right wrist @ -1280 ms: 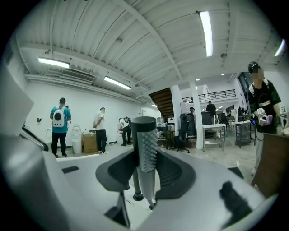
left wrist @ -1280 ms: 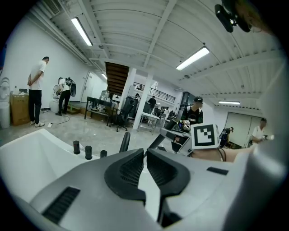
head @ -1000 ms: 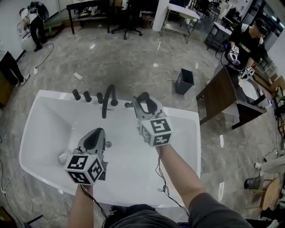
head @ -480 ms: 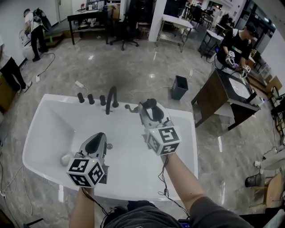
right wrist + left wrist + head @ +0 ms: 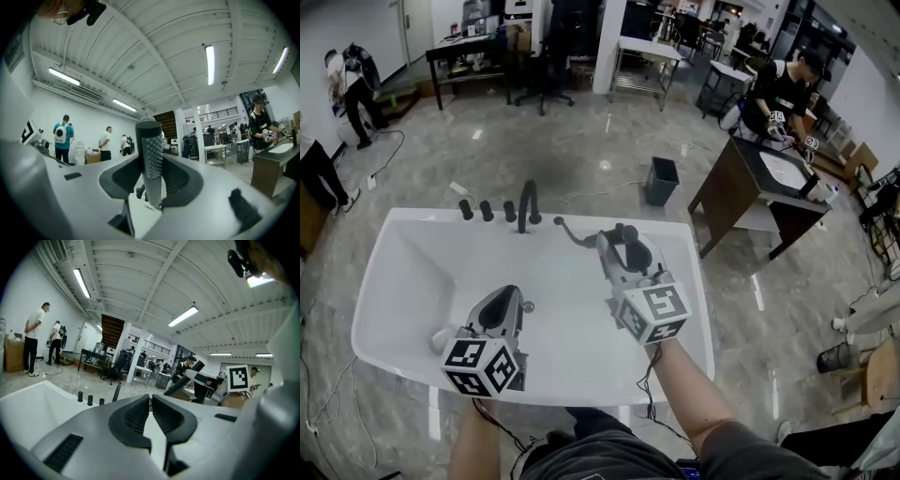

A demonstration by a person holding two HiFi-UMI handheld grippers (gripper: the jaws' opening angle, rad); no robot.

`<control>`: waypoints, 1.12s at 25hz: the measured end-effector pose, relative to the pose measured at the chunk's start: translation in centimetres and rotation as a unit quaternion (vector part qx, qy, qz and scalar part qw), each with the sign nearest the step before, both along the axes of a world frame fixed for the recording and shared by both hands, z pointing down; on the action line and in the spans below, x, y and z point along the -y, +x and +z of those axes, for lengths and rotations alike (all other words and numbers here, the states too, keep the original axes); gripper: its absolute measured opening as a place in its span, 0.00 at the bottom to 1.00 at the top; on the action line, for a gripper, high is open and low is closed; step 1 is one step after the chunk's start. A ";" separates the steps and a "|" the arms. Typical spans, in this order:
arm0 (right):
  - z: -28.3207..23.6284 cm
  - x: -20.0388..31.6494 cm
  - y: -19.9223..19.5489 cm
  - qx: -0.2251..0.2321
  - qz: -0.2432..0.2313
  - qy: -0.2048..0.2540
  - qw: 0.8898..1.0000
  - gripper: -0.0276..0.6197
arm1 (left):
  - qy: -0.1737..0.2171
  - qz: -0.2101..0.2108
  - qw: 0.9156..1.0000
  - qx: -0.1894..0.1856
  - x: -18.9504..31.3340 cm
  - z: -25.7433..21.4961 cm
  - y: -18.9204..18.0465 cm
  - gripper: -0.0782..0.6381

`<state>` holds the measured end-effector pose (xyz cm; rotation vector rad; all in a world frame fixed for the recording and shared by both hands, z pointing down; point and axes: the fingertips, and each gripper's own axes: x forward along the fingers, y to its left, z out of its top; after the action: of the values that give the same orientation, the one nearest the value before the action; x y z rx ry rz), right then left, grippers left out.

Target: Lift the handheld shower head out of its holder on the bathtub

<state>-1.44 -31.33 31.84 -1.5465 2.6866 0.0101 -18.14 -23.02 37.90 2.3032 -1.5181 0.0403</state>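
Glossy grey marble floor [image 5: 581, 141]; black table [image 5: 473, 44] at eleven o'clock, dark bin [image 5: 660, 180] at one o'clock, strip lights [image 5: 209, 58] on the white ceiling [image 5: 164, 33].

Right claw [image 5: 153, 165] clamped on the shower head [image 5: 150, 140], one jaw pressing each side. Shower head stands upright: dark cap on top, nubbed spray face toward the camera, slightly right. Small dark fittings [image 5: 140, 192] show low in the gap behind it, too small to identify. Background: ribbed ceiling [image 5: 154, 51] with strip lights [image 5: 209, 58]. Person in teal shirt [image 5: 61, 139] with a white backpack at far left, two more people [image 5: 106, 140] nearby. Person in black [image 5: 259, 123] stands at a dark table [image 5: 276, 164] on the right.
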 end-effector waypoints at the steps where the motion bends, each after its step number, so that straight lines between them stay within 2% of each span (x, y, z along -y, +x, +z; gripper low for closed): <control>1: -0.1 -1.0 0.3 0.003 0.004 0.000 1.000 0.26 | 0.000 0.003 1.000 -0.001 -0.7 0.0 0.2 0.15; 12: 2.3 -10.4 2.0 0.013 0.032 -0.037 0.999 0.26 | 0.007 0.028 1.000 -0.005 -7.3 -0.2 0.9 0.15; 17: 3.7 -13.5 2.3 0.001 0.037 -0.048 0.998 0.26 | 0.005 0.031 0.999 -0.013 -10.0 0.2 1.2 0.15; 28: 7.4 -16.1 2.0 -0.008 0.048 -0.084 0.995 0.26 | -0.007 0.034 0.999 -0.012 -12.9 1.4 1.2 0.15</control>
<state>0.55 -15.19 39.19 -1.7269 2.6854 -0.2073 -16.95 -10.09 39.34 2.3355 -1.4228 0.0426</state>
